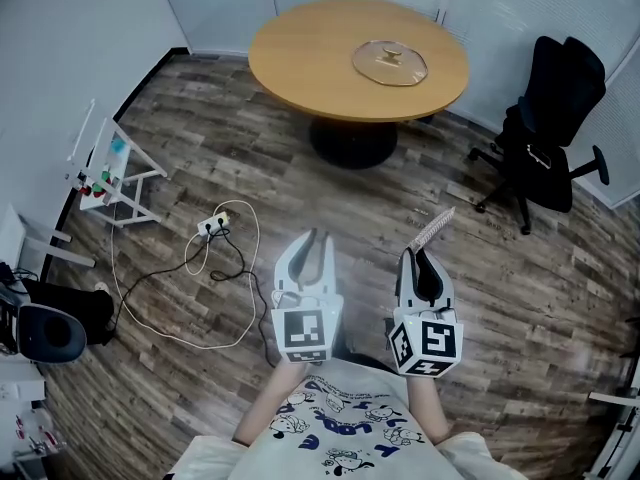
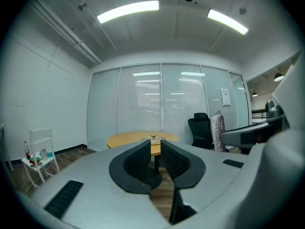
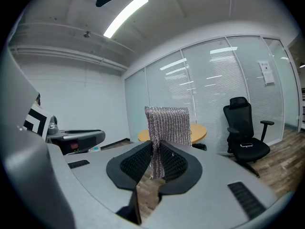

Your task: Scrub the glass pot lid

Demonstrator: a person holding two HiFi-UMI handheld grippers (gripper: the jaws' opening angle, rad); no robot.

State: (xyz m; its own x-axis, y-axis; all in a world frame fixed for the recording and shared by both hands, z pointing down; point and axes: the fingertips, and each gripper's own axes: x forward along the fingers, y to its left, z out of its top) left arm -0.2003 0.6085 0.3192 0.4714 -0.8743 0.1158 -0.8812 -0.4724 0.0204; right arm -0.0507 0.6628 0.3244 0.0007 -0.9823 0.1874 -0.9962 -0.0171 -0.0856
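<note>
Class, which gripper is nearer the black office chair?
Right. The right gripper, clamping a mesh scrubber, is left of the chair; the left gripper is even farther left.

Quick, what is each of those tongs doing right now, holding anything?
Left tongs: slightly open, empty.
Right tongs: closed on a silver scrub cloth.

A round wooden table (image 1: 300,58) carries 1 glass pot lid (image 1: 390,63).
</note>
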